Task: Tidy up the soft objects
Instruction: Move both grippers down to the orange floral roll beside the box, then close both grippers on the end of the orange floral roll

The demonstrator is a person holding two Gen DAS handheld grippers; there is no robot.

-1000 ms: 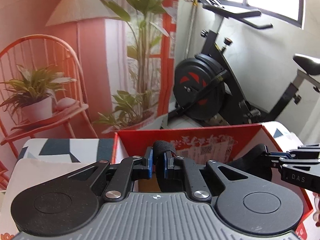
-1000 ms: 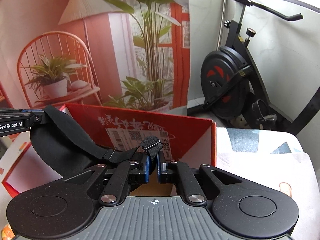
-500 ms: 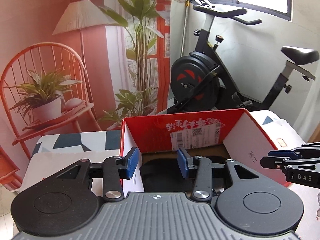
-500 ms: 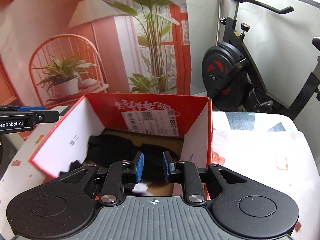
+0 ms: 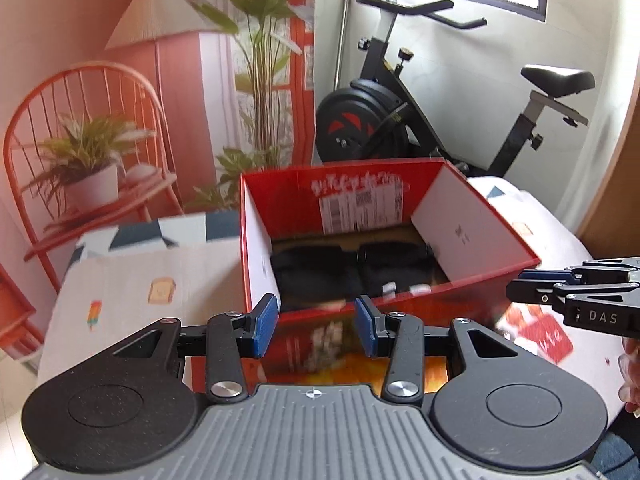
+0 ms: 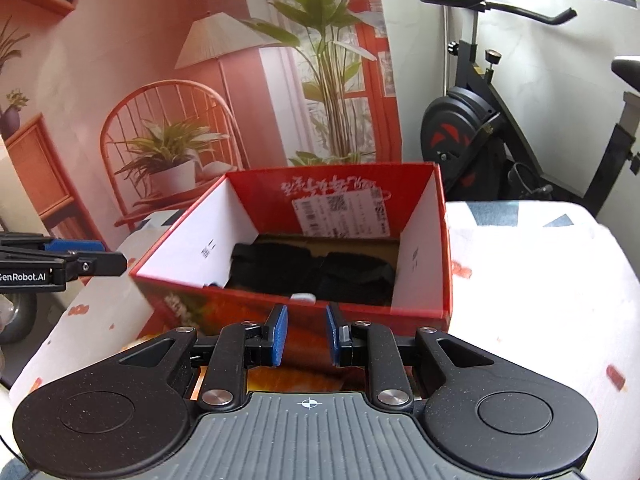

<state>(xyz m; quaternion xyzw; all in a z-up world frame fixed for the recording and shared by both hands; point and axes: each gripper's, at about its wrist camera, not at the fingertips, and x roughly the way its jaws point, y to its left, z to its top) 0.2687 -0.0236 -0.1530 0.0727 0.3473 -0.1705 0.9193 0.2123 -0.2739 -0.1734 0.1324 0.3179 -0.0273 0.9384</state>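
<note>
A black soft strap-like item (image 6: 310, 270) lies folded on the floor of the red cardboard box (image 6: 424, 312), its long axis running across the box from the left wall to the right wall, roughly parallel to the labelled far wall. A small white tag shows at its near edge.

The box stands on a table (image 6: 528, 280) under a patterned cloth. Beyond the box stand an exercise bike (image 5: 384, 120) and a printed backdrop (image 6: 160, 80).

Both grippers hang short of the box's near wall. The left gripper (image 5: 316, 330) has released, jaws having just opened, nothing between them. The right gripper (image 6: 306, 334) likewise has just parted its jaws, narrowly, empty.
</note>
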